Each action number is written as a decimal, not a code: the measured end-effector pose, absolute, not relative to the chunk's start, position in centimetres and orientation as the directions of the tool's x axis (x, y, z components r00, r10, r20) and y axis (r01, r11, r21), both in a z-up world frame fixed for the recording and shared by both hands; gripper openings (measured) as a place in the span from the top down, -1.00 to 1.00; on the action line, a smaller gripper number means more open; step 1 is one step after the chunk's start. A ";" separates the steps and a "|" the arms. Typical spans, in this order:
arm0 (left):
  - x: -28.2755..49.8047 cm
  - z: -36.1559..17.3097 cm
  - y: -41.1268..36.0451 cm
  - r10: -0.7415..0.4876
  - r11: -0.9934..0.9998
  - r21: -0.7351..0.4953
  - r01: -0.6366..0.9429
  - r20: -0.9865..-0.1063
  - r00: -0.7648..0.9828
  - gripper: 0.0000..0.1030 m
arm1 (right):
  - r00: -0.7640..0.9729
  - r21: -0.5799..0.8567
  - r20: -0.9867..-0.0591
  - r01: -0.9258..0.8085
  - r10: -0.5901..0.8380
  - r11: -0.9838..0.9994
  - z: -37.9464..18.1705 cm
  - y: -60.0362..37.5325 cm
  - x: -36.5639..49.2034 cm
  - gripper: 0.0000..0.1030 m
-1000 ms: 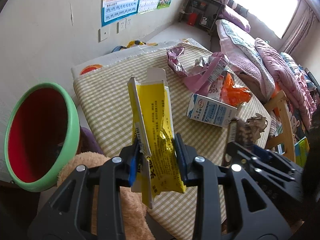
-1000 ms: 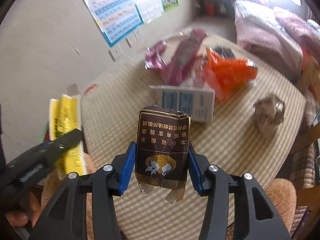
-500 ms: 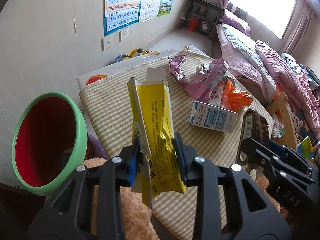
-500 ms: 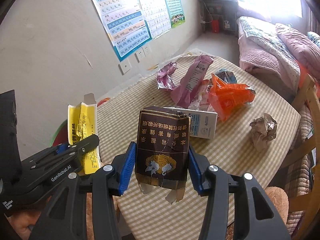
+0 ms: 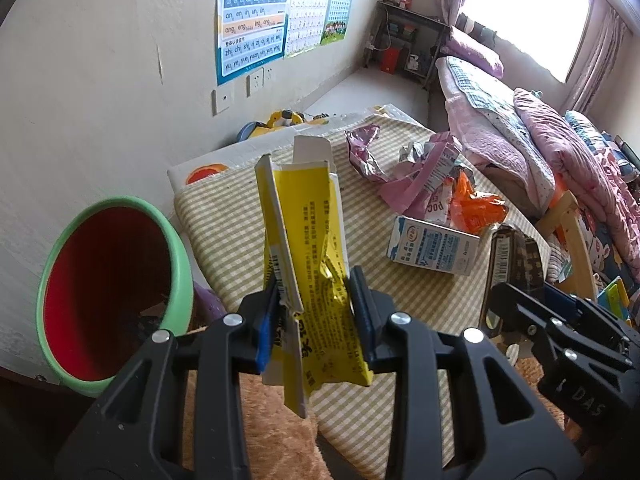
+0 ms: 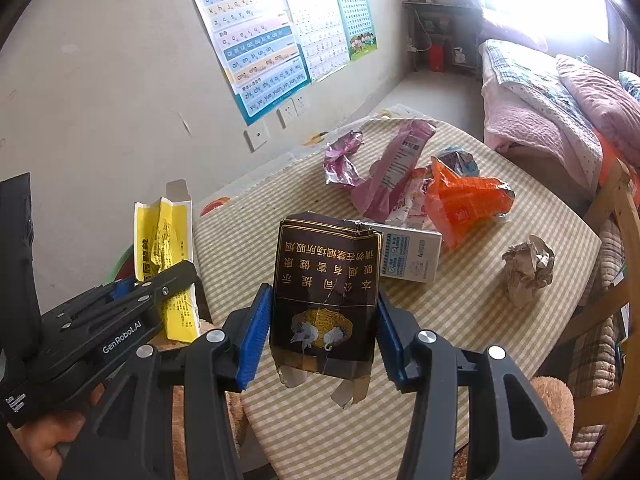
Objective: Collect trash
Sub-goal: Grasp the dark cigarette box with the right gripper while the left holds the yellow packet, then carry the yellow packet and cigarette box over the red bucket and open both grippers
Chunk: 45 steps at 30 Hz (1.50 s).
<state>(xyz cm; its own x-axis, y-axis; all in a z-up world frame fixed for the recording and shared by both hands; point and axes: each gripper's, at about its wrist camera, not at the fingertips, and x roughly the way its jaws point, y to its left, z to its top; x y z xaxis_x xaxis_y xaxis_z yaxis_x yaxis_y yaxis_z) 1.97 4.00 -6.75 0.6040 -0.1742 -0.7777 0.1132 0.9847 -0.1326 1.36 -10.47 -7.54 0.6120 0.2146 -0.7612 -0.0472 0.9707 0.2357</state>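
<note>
My left gripper [image 5: 316,316] is shut on a crushed yellow box [image 5: 308,248], held upright above the near left edge of the checked table [image 5: 232,216]. A green bin with a red inside [image 5: 108,292] stands just to its left. My right gripper [image 6: 320,328] is shut on a dark brown cigarette pack [image 6: 326,288], held above the table's near edge. The pack also shows in the left wrist view [image 5: 516,256], and the yellow box in the right wrist view [image 6: 164,248]. A white-blue carton [image 6: 412,256], orange wrapper [image 6: 464,204], pink wrappers [image 6: 392,172] and a crumpled paper ball [image 6: 528,268] lie on the table.
A wall with posters [image 6: 256,48] runs along the table's far left. A bed with pink bedding [image 5: 520,128] lies to the right. A wooden chair [image 6: 620,216] stands at the table's right edge. A tan furry cushion [image 5: 260,420] lies below the near edge.
Both grippers have drawn back and up from the table with their trash still held. The green bin has shifted right and sits closer to the left gripper.
</note>
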 end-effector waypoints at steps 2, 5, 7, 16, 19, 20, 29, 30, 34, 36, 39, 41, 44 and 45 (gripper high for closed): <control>1.9 -6.5 4.3 -0.168 0.986 -0.127 0.111 -0.773 0.612 0.38 | 0.615 0.230 -0.759 -0.056 0.215 0.972 -7.3 -10.1 1.4 0.08; 1.9 -6.2 4.8 -0.160 0.987 -0.121 0.104 -0.769 0.619 0.37 | 0.619 0.222 -0.755 -0.071 0.218 0.972 -6.8 -9.5 1.4 0.08; 1.9 -6.2 5.2 -0.157 0.988 -0.122 0.098 -0.768 0.622 0.37 | 0.621 0.213 -0.753 -0.080 0.216 0.974 -6.6 -9.1 1.4 0.08; 2.0 -6.0 7.3 -0.131 0.991 -0.117 0.065 -0.758 0.639 0.37 | 0.622 0.173 -0.753 -0.125 0.213 0.977 -5.8 -6.9 1.7 0.08; 2.1 -5.9 8.2 -0.125 0.992 -0.119 0.053 -0.757 0.641 0.37 | 0.627 0.159 -0.750 -0.139 0.211 0.977 -5.3 -6.1 1.9 0.08; 2.0 -5.9 8.5 -0.121 0.992 -0.119 0.047 -0.755 0.644 0.37 | 0.630 0.154 -0.748 -0.143 0.210 0.978 -5.2 -5.9 2.0 0.08; 1.7 -6.1 12.1 -0.084 0.992 -0.127 -0.017 -0.747 0.659 0.36 | 0.626 0.115 -0.749 -0.200 0.217 0.973 -4.6 -2.9 2.6 0.08; 1.7 -6.1 12.5 -0.079 0.991 -0.129 -0.028 -0.747 0.660 0.36 | 0.624 0.111 -0.751 -0.206 0.218 0.972 -4.7 -2.6 2.7 0.08; 1.6 -6.5 14.2 -0.062 0.988 -0.138 -0.064 -0.749 0.660 0.36 | 0.611 0.096 -0.759 -0.237 0.225 0.967 -5.0 -1.0 3.0 0.08; 1.5 -6.7 15.1 -0.049 0.987 -0.137 -0.083 -0.749 0.661 0.36 | 0.606 0.093 -0.761 -0.251 0.231 0.964 -5.0 -0.3 3.2 0.08; 1.5 -6.7 16.6 -0.018 0.985 -0.129 -0.116 -0.745 0.667 0.36 | 0.600 0.089 -0.763 -0.274 0.242 0.958 -5.1 1.0 3.6 0.08; 1.5 -6.8 17.8 0.001 0.982 -0.124 -0.141 -0.746 0.666 0.36 | 0.591 0.096 -0.765 -0.291 0.258 0.952 -5.1 1.7 3.9 0.07; 1.3 -7.2 19.3 0.024 0.977 -0.123 -0.175 -0.750 0.661 0.36 | 0.575 0.113 -0.766 -0.320 0.287 0.941 -5.1 3.3 4.4 0.07; 1.3 -7.2 19.8 0.029 0.975 -0.126 -0.186 -0.750 0.661 0.36 | 0.574 0.110 -0.763 -0.336 0.296 0.935 -5.1 4.1 4.6 0.07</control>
